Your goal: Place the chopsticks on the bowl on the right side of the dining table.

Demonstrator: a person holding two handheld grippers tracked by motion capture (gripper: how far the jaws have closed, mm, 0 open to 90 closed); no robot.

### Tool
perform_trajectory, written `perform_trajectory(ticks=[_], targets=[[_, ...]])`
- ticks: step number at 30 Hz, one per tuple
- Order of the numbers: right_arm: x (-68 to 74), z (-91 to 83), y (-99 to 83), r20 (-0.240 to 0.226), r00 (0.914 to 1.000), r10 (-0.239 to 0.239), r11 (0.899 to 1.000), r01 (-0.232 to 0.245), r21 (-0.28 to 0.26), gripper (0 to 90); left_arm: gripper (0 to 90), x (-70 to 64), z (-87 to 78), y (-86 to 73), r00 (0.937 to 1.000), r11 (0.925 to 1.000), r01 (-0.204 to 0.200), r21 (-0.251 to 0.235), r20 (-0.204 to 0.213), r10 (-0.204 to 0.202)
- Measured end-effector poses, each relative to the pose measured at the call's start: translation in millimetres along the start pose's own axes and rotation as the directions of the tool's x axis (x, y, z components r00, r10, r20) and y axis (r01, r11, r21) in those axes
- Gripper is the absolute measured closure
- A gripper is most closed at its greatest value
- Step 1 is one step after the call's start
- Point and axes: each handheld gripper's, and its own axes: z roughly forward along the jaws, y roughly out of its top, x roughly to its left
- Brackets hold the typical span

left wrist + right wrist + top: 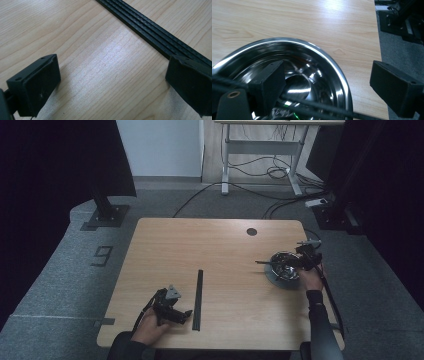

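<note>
Left of the black strip [198,299] on the table [225,245], we see the left gripper [187,314], jaws wide and empty. Well right of the strip, the right gripper [265,263] straddles the steel bowl [283,265] rim, jaws wide apart.

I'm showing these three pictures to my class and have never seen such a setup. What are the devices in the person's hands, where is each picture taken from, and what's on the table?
A person holds a two-jaw tool in each hand. The high view looks down on the wooden table. The other two pictures come from cameras riding on each tool, looking along its black jaws.

The left hand-held gripper is open beside a long black strip, holding nothing. In its own view the strip runs past one jaw.

The right hand-held gripper is at a shiny metal bowl, which sits on a grey disc. Its jaws are open, one inside the bowl, one outside the rim, not yet closed.
</note>
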Motion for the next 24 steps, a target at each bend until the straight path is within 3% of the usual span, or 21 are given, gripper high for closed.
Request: perform_trajectory(ticks=[6, 10, 16, 24], targets=[[8.2, -25.4, -4.7, -0.056, 0.9981, -0.027, 0.999, 0.025, -0.037, 13.0, 0.0, 0.0, 0.0, 0.0, 1.0, 1.0, 0.0, 0.0, 0.0, 0.0], [11.8, -37.4, -15.0, -0.08, 0.9966, -0.021, 0.999, 0.018, -0.042, 13.2, 0.0, 0.0, 0.0, 0.0, 1.0, 1.0, 0.0, 0.0, 0.0, 0.0], [8.9, -37.2, -27.5, -0.088, 0.996, 0.014, 0.999, -0.017, -0.038, 14.0, 0.0, 0.0, 0.0, 0.0, 1.0, 1.0, 0.0, 0.0, 0.0, 0.0], [12.3, -31.8, -31.4, -0.103, 0.9946, 0.007, 0.999, -0.011, -0.045, 14.0, 0.0, -0.1, 0.0, 0.0, 1.0, 1.0, 0.0, 0.0, 0.0, 0.0]])
